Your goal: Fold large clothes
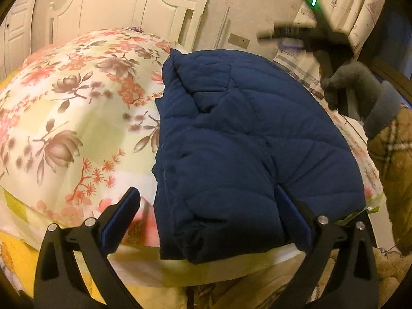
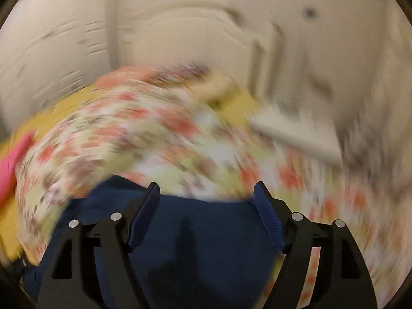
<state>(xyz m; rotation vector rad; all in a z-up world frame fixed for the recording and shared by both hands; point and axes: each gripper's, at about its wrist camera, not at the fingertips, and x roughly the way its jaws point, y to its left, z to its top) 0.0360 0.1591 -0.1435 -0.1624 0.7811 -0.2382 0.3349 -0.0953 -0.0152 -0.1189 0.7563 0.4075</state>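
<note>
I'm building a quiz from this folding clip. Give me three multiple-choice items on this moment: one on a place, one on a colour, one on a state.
1. Where does the jacket lie?
A. on the floral bedspread
B. on a chair
C. on the floor

2. What colour is the jacket?
A. red
B. navy blue
C. grey

3. How does the left gripper stand?
A. shut on the jacket
B. shut on nothing
C. open, jacket's near edge between its fingers

Answers: 1 A, the folded jacket rests on the flowered cover; 2 B, its quilted fabric is dark blue; 3 C, the pads stand wide apart without pressing the fabric.
</note>
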